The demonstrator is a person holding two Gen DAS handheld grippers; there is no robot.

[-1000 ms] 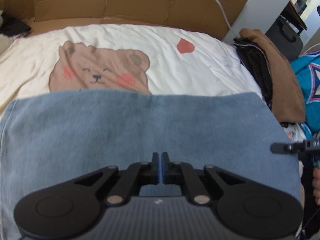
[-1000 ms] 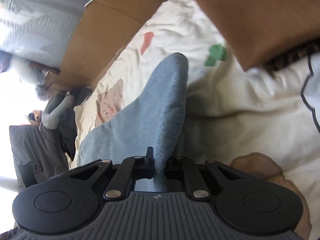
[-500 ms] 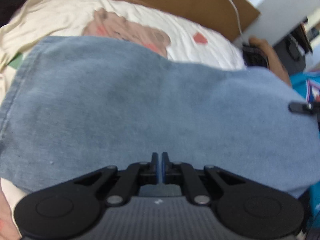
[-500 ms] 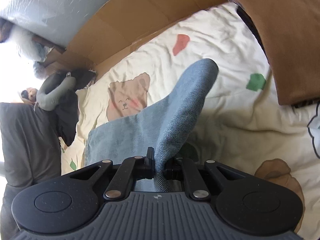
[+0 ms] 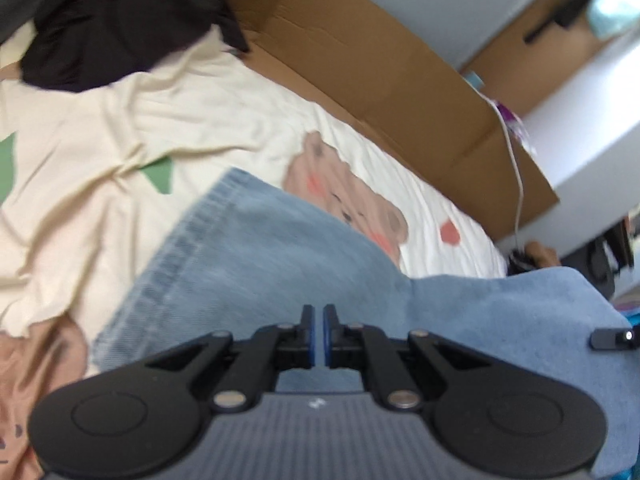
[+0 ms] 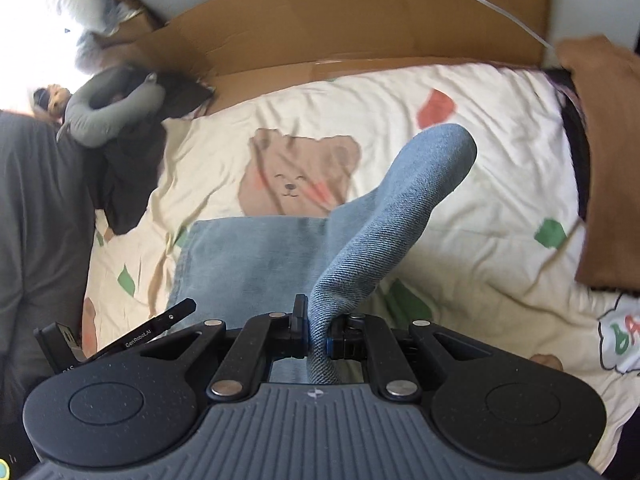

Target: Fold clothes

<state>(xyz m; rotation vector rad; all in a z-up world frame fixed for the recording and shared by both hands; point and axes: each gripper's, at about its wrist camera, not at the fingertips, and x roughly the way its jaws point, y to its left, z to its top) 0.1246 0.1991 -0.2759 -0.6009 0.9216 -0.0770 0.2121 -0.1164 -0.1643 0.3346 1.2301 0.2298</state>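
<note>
The left-wrist view is smearing with motion blur — the denim garment [image 5: 280,264], the bear-print sheet [image 5: 120,132] and the dark clothing [image 5: 112,28] at the top left are all losing their fine detail, and the garment is running out of frame at the lower right. The left gripper [image 5: 319,336] is showing only a narrow slit between its blue pads, and the gripper body is hiding whether any cloth is lying in that slit. In the right-wrist view the right gripper [image 6: 318,334] is covering the pinched end of the garment [image 6: 384,232] — the brown fabric [image 6: 604,152] is being cut off by the right edge, and the window area at the top left is washing out to white.
</note>
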